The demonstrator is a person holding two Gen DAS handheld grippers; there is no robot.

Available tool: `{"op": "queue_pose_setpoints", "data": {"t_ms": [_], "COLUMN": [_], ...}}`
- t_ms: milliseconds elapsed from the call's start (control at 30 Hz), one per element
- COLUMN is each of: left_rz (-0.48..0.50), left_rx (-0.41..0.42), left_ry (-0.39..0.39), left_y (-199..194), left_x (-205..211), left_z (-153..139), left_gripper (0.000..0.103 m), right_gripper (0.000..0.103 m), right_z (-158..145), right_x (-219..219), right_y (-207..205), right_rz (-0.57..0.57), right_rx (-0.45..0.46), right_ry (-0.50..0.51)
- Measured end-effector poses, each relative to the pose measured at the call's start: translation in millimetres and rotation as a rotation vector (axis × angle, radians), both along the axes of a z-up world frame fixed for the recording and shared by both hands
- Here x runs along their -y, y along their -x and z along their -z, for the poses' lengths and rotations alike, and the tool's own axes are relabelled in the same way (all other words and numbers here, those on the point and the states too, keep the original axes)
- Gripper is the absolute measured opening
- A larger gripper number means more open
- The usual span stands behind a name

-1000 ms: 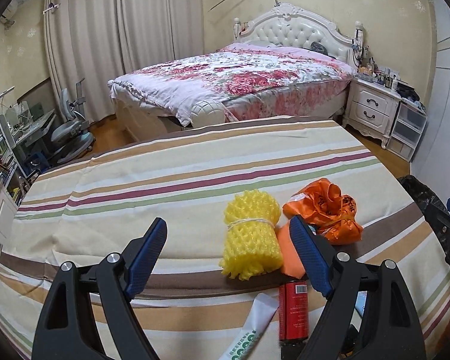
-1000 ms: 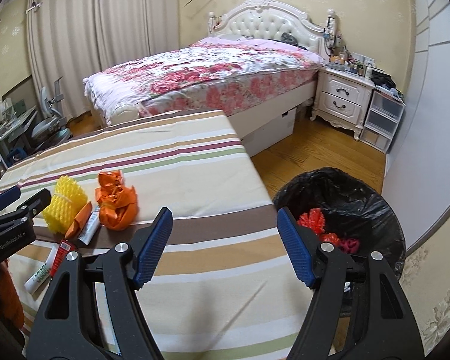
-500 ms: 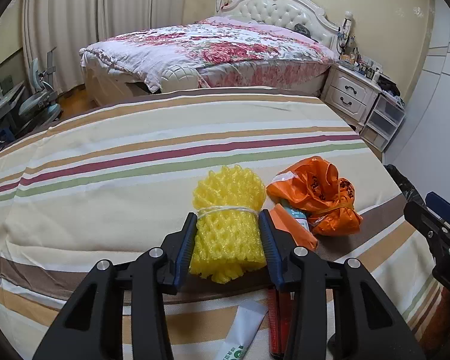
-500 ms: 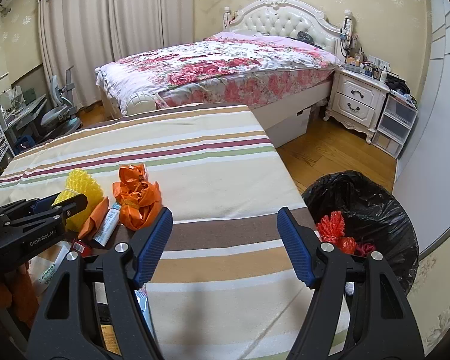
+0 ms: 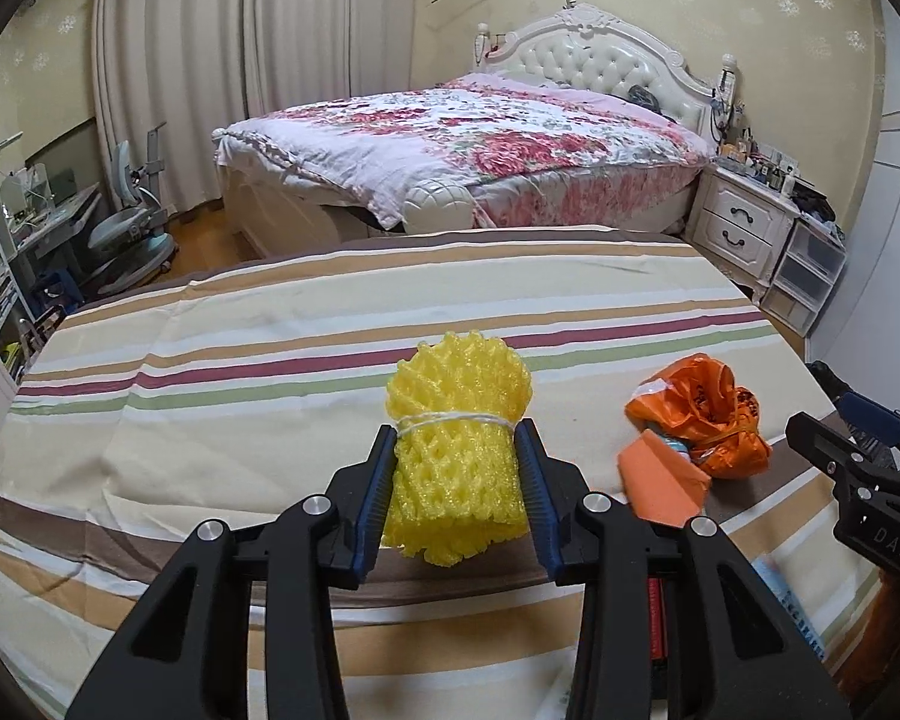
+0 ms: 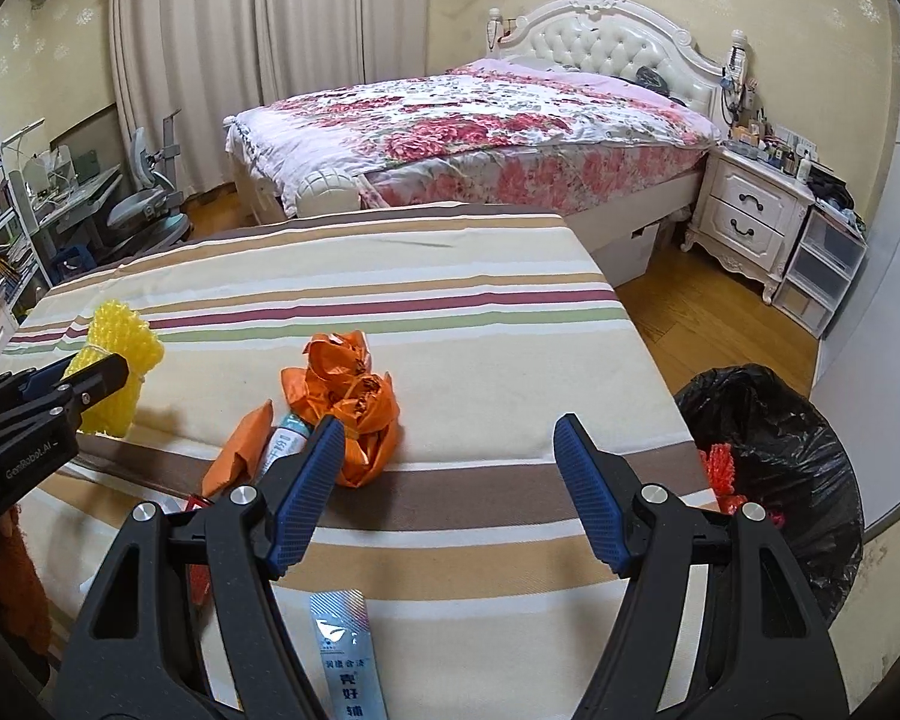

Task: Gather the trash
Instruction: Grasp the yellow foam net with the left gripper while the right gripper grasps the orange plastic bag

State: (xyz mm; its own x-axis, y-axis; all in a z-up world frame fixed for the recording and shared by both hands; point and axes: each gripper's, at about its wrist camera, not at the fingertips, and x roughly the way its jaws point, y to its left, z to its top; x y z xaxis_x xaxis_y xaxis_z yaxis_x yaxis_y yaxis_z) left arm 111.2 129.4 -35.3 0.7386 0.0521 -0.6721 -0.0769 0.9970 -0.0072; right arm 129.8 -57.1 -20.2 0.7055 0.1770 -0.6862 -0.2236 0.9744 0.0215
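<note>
Your left gripper (image 5: 457,480) just narrowed, pinching one yellow foam net roll (image 5: 459,450) mid-table. Your right gripper (image 6: 447,489) spread, empty, near right edge. One orange bag (image 6: 348,402); one black bin (image 6: 774,450).

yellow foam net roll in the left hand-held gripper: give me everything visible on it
The yellow foam mesh roll is a bundle of soft netted packing foam, bound around its middle by a thin white string. It points away from the camera, its far end flaring above the tie. The left hand-held gripper, whose jaws have just been closing, pinches its lower half between blue pads. It sits over the striped cloth; whether it still touches is unclear.
</note>
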Motion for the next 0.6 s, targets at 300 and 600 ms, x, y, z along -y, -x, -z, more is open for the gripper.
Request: {"op": "queue_pose_setpoints", "data": {"t_ms": [300, 600], "left_rz": [-0.092, -0.130], "left_rx": [-0.002, -0.024], "left_ry": [-0.036, -0.019], "left_y": [12, 13], "left_x": [-39, -57], "left_z": [3, 10], "left_gripper": [0.040, 0.040], "right_gripper": [0.069, 0.042], "right_z": [16, 29], "right_x": [-29, -38], "right_y": [-21, -26], "right_rz": [-0.052, -0.081], "right_rx": [-0.060, -0.125], "right_ry": [0.015, 0.001]}}
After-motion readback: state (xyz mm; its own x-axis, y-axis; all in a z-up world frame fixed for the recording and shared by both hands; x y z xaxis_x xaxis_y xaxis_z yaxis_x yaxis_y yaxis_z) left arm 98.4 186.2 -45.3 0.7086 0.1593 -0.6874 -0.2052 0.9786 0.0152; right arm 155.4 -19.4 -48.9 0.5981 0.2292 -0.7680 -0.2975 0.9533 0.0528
